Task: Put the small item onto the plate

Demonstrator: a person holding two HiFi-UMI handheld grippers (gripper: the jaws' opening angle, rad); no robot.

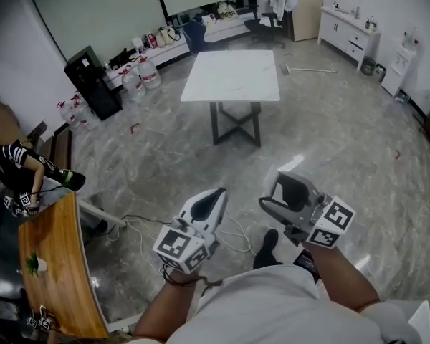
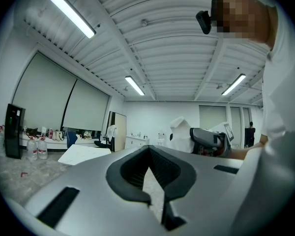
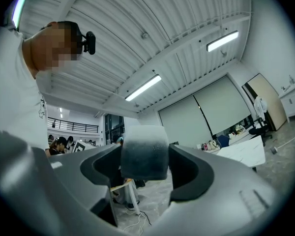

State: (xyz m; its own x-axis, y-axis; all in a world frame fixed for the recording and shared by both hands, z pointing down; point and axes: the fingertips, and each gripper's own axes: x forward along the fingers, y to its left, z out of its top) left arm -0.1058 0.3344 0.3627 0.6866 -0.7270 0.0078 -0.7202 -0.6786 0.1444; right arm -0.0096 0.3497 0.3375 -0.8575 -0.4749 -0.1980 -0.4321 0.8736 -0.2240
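Note:
My right gripper is shut on the small item, a pale block with a darker grey lower half; in the right gripper view the block fills the gap between the jaws. To its left, my left gripper is shut with nothing in it, its dark pads meeting at the tip. Both are held at waist height above the marble floor. Far ahead stands a white table, and a faint round white shape on it may be the plate.
A wooden desk is at my near left, with a seated person behind it. Cables lie on the floor in front of me. A black cabinet and water bottles line the back left wall; white cupboards stand back right.

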